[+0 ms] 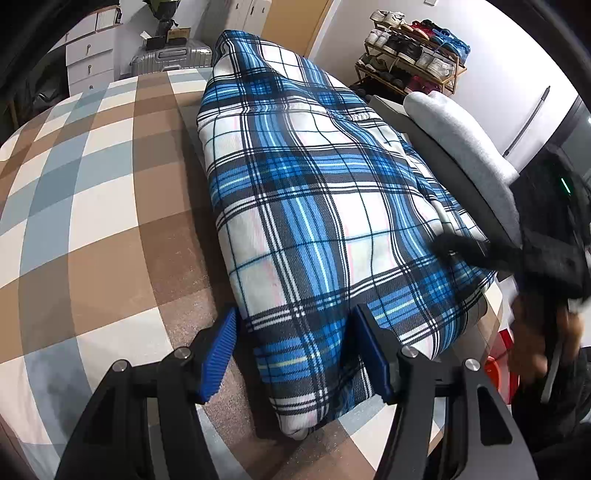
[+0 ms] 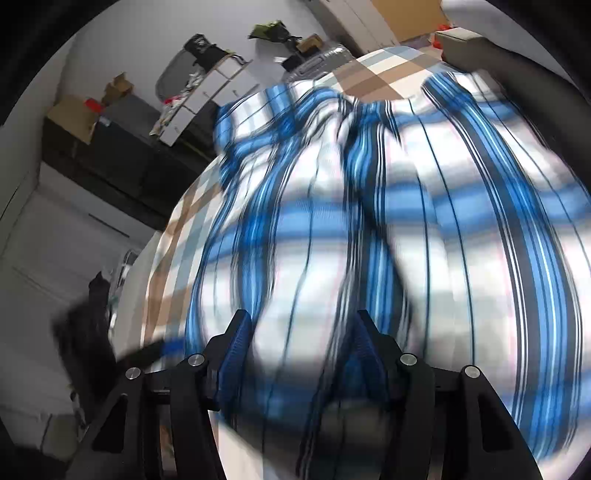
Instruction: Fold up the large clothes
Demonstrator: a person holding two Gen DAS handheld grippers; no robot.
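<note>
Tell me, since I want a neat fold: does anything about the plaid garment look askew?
Mostly tidy: the plaid garment lies folded in a long bundle on the checked cover. Its near corner hangs between the left hand-held gripper pads. The right wrist view is too blurred to judge.

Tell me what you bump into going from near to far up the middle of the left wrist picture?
Left tool → blue plaid garment, folded on the checked bed cover → silver suitcase beyond the bed → white cabinet doors at the far wall.
</note>
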